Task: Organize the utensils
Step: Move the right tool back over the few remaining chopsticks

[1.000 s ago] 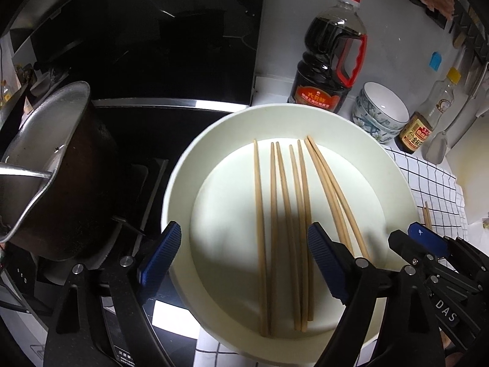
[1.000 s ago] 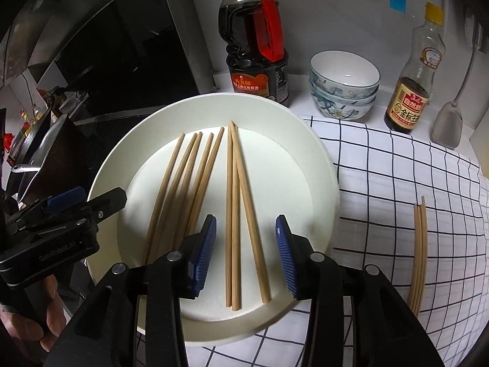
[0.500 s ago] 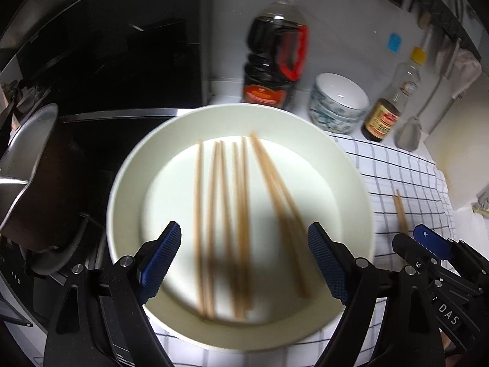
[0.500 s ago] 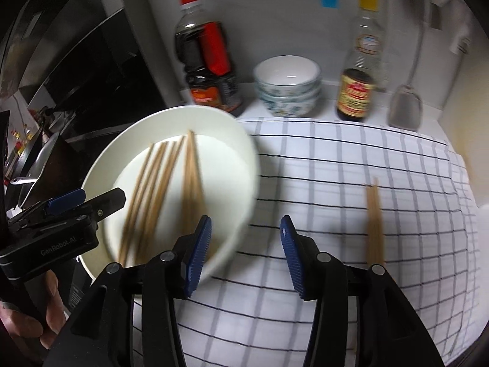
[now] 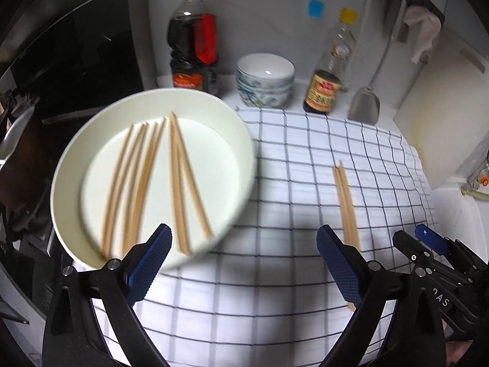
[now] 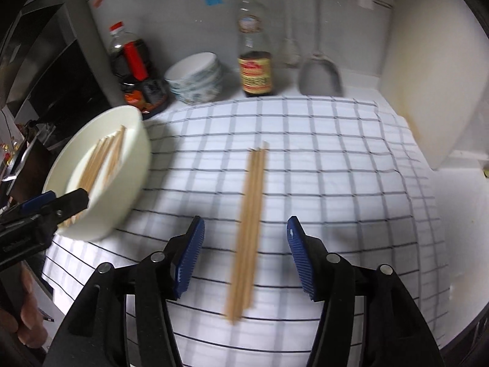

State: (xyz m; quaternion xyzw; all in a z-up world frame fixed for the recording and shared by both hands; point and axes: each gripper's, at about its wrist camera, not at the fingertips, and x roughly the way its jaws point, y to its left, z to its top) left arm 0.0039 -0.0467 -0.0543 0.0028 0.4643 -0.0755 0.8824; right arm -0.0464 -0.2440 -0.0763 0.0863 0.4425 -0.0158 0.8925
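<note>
A white plate point(image 5: 76, 165) holds several wooden chopsticks point(image 5: 143, 180) at the left edge of a checked cloth point(image 5: 275, 275). The plate also shows in the right wrist view point(image 6: 134, 159). A bundle of chopsticks point(image 6: 252, 220) lies on the cloth; it also shows in the left wrist view point(image 5: 347, 205). My right gripper point(image 6: 244, 253) is open and empty, its jaws either side of the bundle's near half, above it. My left gripper point(image 5: 241, 263) is open and empty over the cloth, between plate and bundle.
At the back stand a large soy sauce bottle point(image 5: 194, 52), stacked bowls point(image 5: 264, 79), a smaller sauce bottle point(image 5: 325, 88) and a metal spatula point(image 5: 365, 107). A white cutting board point(image 5: 443, 122) leans at the right. A dark stove and pot point(image 5: 18, 140) lie left.
Both grippers have swung right, from over the plate to over the checked cloth. The right gripper has opened wider and now straddles the chopstick bundle on the cloth.
</note>
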